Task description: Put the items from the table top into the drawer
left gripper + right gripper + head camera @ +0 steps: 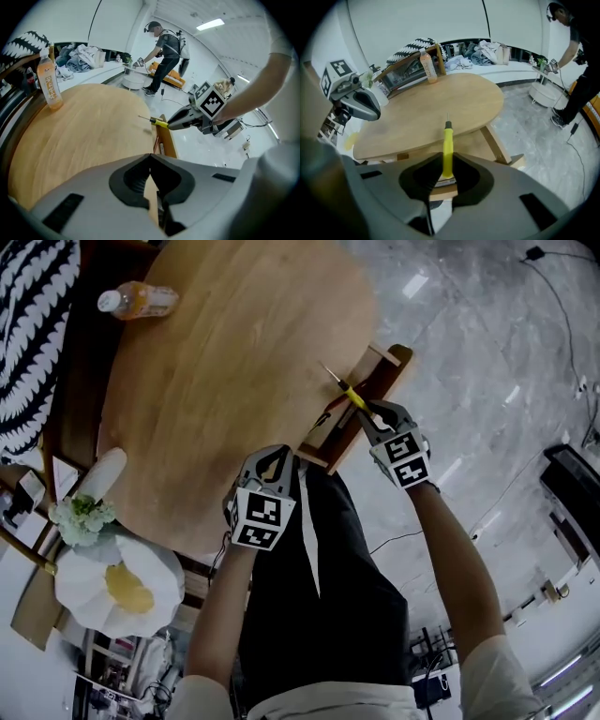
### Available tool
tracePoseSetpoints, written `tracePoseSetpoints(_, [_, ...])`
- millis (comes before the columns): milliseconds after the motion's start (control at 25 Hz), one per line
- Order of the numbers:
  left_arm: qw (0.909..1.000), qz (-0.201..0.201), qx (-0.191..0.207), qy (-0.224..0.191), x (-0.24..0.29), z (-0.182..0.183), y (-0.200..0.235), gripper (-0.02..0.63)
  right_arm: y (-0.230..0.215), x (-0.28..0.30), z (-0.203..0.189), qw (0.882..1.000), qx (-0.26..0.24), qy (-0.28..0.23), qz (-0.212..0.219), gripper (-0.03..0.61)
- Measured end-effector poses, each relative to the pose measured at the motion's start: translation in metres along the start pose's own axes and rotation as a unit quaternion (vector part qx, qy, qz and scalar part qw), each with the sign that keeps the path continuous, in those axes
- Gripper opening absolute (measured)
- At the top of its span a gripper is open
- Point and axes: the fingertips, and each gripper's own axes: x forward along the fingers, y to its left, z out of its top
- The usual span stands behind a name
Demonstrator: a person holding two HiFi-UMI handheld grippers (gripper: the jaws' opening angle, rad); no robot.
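Note:
A yellow-handled screwdriver (345, 388) sticks out of my right gripper (367, 409), which is shut on its handle. It hangs over the open wooden drawer (375, 381) at the right edge of the oval wooden table (234, 362). In the right gripper view the screwdriver (448, 145) points away between the jaws. My left gripper (277, 457) is at the table's near edge beside the drawer's near end, its tips together with nothing seen between them. From the left gripper view, screwdriver (158, 123) and drawer (166, 140) lie ahead. An orange drink bottle (139, 301) stands at the table's far side.
A white vase of flowers (89, 512) and a large white paper flower (117, 582) sit left of the table. A black-and-white striped cushion (33, 324) lies on a chair beyond it. A person (164, 51) bends over a small table in the background. Cables cross the marble floor (487, 324).

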Motion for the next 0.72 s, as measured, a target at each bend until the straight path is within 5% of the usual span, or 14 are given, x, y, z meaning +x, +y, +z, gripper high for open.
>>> tracePoseSetpoints(720, [0.9994,-0.018,0.022,0.020,0.019,-0.002,-0.027,0.021,-0.025,-0.005,-0.083,0.991,0.102,0.055,-0.063,0.080])
